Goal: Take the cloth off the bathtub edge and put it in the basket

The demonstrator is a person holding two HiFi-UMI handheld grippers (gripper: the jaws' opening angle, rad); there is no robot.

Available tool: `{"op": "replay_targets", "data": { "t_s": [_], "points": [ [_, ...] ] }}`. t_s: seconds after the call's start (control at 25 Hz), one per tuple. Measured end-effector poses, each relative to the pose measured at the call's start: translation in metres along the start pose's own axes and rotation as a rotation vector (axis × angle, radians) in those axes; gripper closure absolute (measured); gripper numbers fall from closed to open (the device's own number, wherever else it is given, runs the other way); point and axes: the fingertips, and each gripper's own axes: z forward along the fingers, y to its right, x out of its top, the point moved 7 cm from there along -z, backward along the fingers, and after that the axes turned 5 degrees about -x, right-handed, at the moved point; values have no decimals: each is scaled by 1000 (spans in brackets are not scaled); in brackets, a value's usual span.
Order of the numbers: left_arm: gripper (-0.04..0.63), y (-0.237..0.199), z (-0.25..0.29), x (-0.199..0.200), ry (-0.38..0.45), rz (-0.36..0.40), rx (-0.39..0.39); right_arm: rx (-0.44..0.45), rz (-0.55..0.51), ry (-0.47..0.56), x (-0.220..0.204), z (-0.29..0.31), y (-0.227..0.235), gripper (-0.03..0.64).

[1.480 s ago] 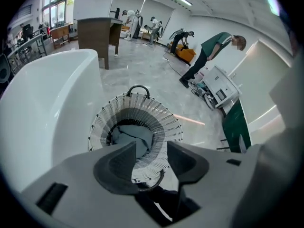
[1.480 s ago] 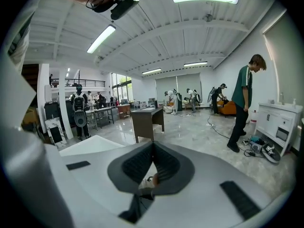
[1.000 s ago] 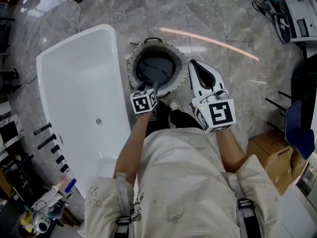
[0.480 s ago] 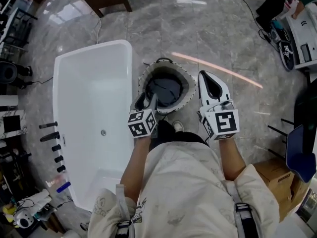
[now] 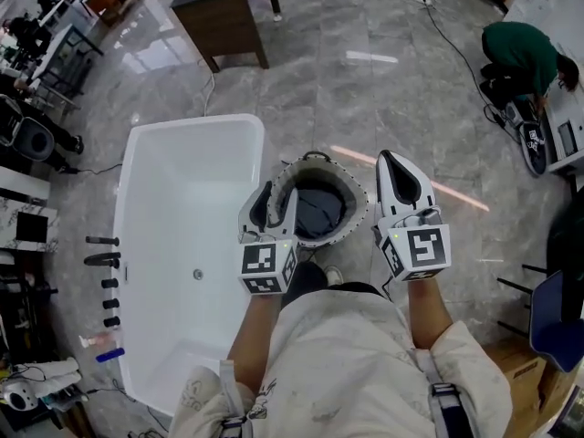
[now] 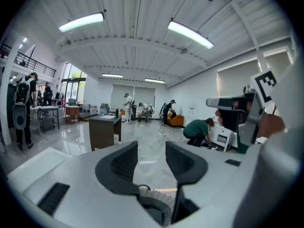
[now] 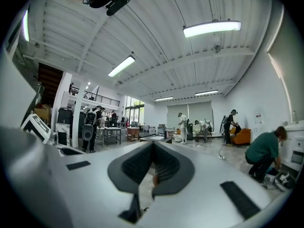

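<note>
Room: large hall with a glossy grey marbled floor running all round the basket.
Tub: white freestanding bathtub, just left of the basket, long side toward it.
Furniture: dark wood cabinet, beyond the basket to the upper left, well apart from it.
Bystander: person in green crouches far to the upper right of the basket.
Basket: round, with a pale patterned rim and a handle on the far side. It stands on the floor, between the two grippers in the head view.
Cloth: dark grey cloth, bunched inside the basket at the bottom.
Left: left gripper sits over the basket's left rim, on the tub side. Jaws are apart and have just been closing a little. Nothing is between them.
Right: right gripper is just right of the basket, outside its rim. Jaws are together at the tips with nothing clamped.
</note>
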Motion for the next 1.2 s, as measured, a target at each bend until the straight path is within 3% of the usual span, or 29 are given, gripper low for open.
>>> {"op": "replay_targets", "data": {
  "t_s": [0.32, 0.52, 0.88, 1.2],
  "points": [
    [417, 26, -30, 75, 194, 121, 16, 0, -39, 92, 44, -15, 8, 629],
    [431, 37, -42, 98, 283, 159, 45, -14, -49, 124, 59, -24, 16, 629],
    [452, 41, -49, 105, 318, 187, 98, -10, -74, 143, 68, -25, 13, 629],
    [534, 47, -51, 107, 332, 199, 92, -17, -91, 149, 71, -35, 10, 629]
  ]
}}
